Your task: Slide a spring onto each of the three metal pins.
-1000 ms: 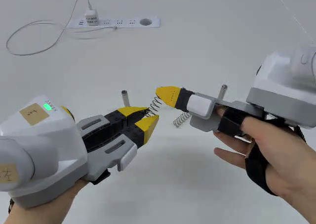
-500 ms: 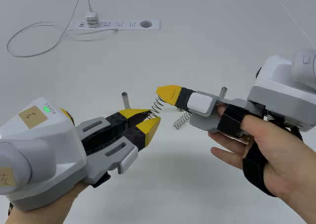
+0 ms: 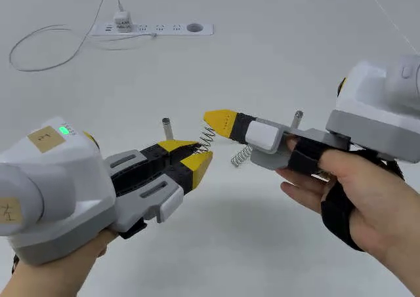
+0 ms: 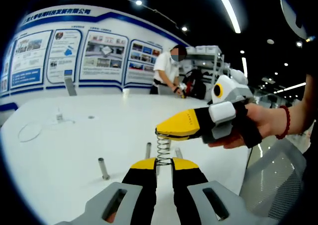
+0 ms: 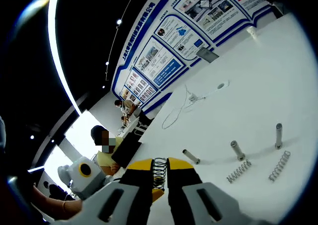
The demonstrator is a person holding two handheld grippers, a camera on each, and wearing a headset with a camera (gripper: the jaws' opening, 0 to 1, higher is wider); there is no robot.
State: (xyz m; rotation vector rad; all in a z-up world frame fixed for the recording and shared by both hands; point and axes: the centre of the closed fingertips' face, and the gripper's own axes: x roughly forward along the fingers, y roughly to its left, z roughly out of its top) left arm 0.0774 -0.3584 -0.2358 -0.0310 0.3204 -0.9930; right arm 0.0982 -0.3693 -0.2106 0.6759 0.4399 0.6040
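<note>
Steel spring (image 3: 207,139) is hanging mid-frame in the head view, its long axis slanting up-right from the left gripper (image 3: 199,151), which is clamping its lower end, to the right gripper (image 3: 218,121), which is pinching its top, while a bare metal pin (image 3: 167,128) is standing just to its left.

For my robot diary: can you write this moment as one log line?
left gripper: shut on spring | right gripper: shut on same spring | pins: three, bare | table: two loose springs
</note>
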